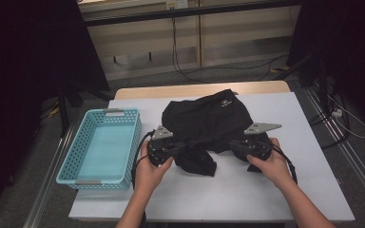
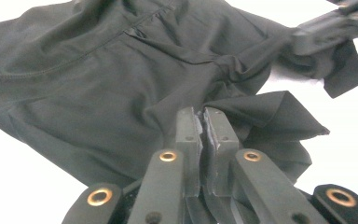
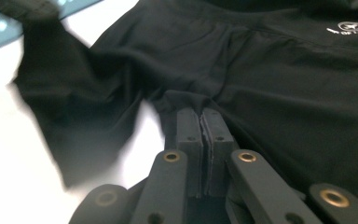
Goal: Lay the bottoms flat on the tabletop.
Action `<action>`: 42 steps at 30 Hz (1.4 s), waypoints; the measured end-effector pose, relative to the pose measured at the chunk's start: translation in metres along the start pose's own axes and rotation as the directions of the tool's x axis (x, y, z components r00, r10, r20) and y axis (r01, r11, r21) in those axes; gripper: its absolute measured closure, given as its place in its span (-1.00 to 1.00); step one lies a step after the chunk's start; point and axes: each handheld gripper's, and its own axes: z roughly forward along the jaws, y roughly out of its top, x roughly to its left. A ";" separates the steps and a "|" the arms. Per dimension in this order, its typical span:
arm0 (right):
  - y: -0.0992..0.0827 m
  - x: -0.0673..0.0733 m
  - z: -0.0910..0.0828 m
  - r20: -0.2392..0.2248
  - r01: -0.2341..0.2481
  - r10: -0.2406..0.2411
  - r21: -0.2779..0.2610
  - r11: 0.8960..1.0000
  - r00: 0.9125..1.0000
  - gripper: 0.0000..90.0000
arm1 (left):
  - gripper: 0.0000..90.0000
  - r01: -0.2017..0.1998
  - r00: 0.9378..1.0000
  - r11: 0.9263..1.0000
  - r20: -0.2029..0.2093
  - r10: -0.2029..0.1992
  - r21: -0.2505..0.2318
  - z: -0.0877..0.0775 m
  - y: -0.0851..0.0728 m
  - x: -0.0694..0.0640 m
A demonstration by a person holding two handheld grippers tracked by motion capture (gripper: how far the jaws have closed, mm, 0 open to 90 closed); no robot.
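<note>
I had both the left gripper and right gripper clamped on the black garment's near edge, mid-fold; next, lifting it evenly toward the far side

Looks like a lab or test room, not anyone's home. Past the left hand-held gripper and the right hand-held gripper, loose cables run over grey carpet below a pale wall panel. Dark curtains hang on both sides, and metal rails run beside the white table.
</note>
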 end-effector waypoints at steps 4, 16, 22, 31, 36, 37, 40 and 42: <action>-0.004 -0.006 0.012 0.067 -0.004 0.000 0.048 0.999 0.998 0.66 | 0.89 0.001 1.000 1.000 0.002 -0.001 0.001 0.000 -0.001 0.000; -0.020 0.008 -0.046 0.098 0.004 0.000 -0.037 0.999 0.995 0.03 | 0.82 -0.008 1.000 1.000 0.022 0.008 -0.008 0.000 0.001 -0.003; -0.042 0.013 -0.062 0.083 -0.002 0.001 0.013 1.000 0.997 0.40 | 0.82 0.000 0.999 1.000 0.037 0.000 -0.006 0.003 0.000 -0.004; -0.070 0.003 -0.045 0.163 0.019 -0.042 0.137 0.990 0.986 0.39 | 0.75 0.012 0.999 1.000 0.046 -0.011 -0.022 0.003 0.000 -0.002; -0.065 -0.010 -0.054 0.151 -0.005 -0.012 0.118 0.993 0.988 0.94 | 0.75 0.003 0.998 1.000 0.060 -0.003 -0.010 0.006 0.000 -0.003; -0.061 -0.010 -0.060 0.140 -0.015 0.001 0.102 0.995 0.990 0.94 | 0.75 -0.002 0.998 1.000 0.063 0.003 -0.010 0.006 0.000 -0.003; -0.049 -0.010 -0.081 0.132 -0.020 0.019 0.011 1.000 0.991 0.94 | 0.76 -0.004 0.998 1.000 0.069 0.005 -0.017 0.005 0.001 -0.003; -0.044 -0.012 -0.093 0.142 -0.031 0.036 -0.036 0.999 0.989 0.94 | 0.76 -0.006 0.997 1.000 0.071 0.007 -0.019 0.006 0.002 -0.004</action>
